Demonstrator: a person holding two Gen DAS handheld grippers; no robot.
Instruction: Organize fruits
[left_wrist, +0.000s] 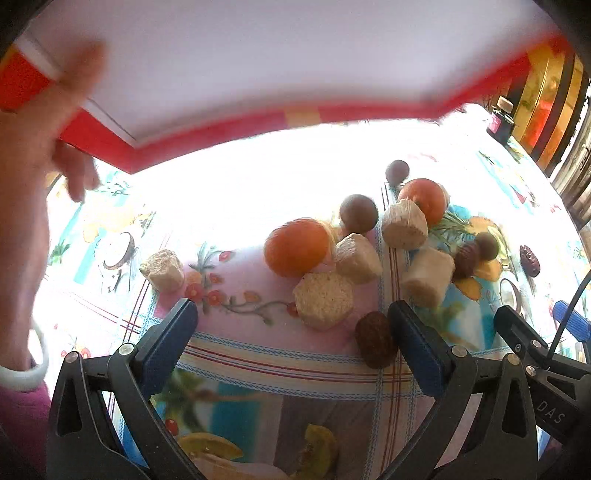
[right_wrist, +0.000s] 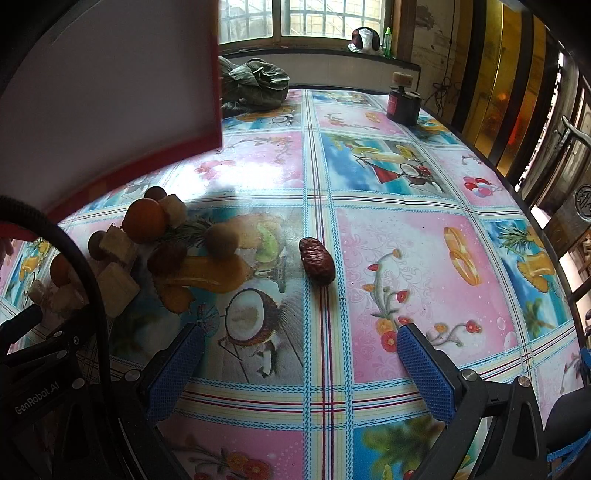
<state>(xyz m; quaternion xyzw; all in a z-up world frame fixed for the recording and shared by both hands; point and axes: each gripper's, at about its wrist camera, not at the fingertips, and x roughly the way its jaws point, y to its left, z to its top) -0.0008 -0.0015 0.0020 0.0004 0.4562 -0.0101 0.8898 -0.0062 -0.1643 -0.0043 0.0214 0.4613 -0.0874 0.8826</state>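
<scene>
A pile of fruit lies on the patterned tablecloth: two oranges (left_wrist: 297, 245) (left_wrist: 424, 199), several pale cut chunks (left_wrist: 323, 300), brown round fruits (left_wrist: 358, 212) and a dark red date (left_wrist: 375, 339). My left gripper (left_wrist: 293, 317) is open and empty just in front of the pile, the date beside its right finger. My right gripper (right_wrist: 301, 349) is open and empty, with a lone red date (right_wrist: 317, 260) ahead of it. The pile also shows at the left of the right wrist view, with its orange (right_wrist: 144, 220).
A bare hand (left_wrist: 33, 177) holds a red box with a white inside (left_wrist: 258, 66), tilted above the table's far side. A dark bottle (right_wrist: 402, 101) and leafy greens (right_wrist: 253, 83) stand at the back. Another date (left_wrist: 529, 260) lies to the right.
</scene>
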